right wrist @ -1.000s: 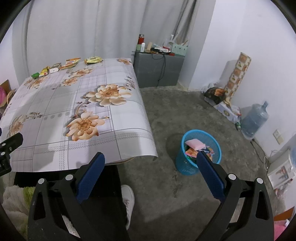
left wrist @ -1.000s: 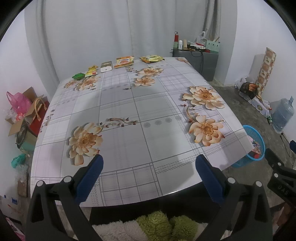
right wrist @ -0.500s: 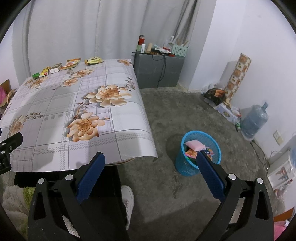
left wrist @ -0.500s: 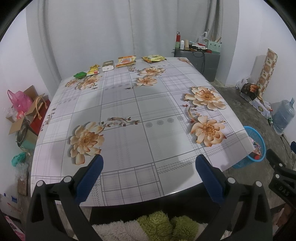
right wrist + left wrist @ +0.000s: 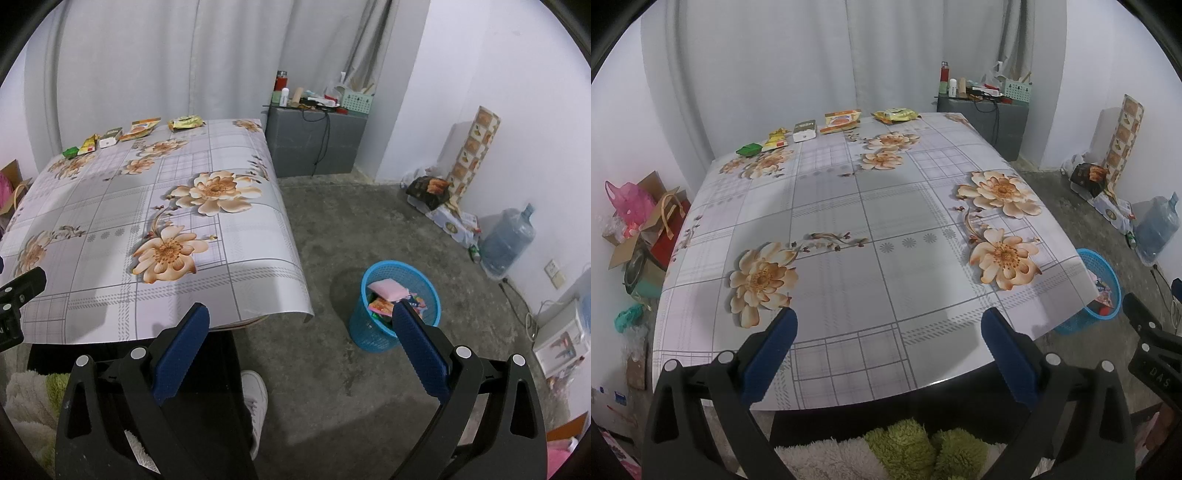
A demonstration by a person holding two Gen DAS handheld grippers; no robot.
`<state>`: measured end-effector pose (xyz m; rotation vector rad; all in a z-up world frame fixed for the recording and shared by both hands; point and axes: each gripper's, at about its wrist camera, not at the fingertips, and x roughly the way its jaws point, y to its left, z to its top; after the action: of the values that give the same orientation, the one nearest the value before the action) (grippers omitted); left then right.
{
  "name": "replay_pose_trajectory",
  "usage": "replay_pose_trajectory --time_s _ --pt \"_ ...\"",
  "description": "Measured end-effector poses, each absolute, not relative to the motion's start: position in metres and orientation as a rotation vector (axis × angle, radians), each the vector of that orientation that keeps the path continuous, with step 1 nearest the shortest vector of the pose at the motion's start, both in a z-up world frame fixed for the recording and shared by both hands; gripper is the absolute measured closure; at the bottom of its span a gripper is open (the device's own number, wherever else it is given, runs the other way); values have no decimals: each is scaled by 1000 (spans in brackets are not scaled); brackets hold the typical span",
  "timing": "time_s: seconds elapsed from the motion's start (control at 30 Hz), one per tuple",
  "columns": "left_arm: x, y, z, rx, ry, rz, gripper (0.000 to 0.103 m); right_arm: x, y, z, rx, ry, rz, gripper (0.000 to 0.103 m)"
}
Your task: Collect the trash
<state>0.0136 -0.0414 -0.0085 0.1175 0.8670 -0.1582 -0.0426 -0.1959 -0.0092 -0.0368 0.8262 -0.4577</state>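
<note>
- Left wrist view: the left gripper (image 5: pixel 886 332) is spread wide with nothing between its blue pads, hanging at the near edge of the table (image 5: pixel 849 369).
- Far ahead of those fingers, along the table's back edge, lies a row of trash — a green wrapper (image 5: pixel 748 149) ahead-left, then a yellow packet (image 5: pixel 775 138), a small white box (image 5: pixel 805 131), an orange packet (image 5: pixel 841 121) and a yellow-green bag (image 5: pixel 895 115) nearly straight ahead.
- I judge the wrappers light, thin and crinkly, likely to slide on the glossy cloth; pinch each across a raised edge or crumpled fold. The box looks stiffer and should take a grip across its narrow sides.
- Right wrist view: the right gripper (image 5: pixel 301 325) is just as wide apart and empty, aimed over the table's corner toward the floor.
- The blue basket (image 5: pixel 369 336) stands on the floor right by its right finger, already holding wrappers.
- The table wears a smooth flowered cloth; beyond it — grey curtains, a grey cabinet (image 5: pixel 314 144) with bottles, a water jug (image 5: pixel 508 242) at the right wall, bare concrete floor.
</note>
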Motion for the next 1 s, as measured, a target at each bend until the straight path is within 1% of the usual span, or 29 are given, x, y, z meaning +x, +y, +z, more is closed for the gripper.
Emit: replay_pose_trajectory --time_s 1.0 --pt "19 -50 -16 137 920 -184 5 -43 -195 -8 -28 822 -469 8"
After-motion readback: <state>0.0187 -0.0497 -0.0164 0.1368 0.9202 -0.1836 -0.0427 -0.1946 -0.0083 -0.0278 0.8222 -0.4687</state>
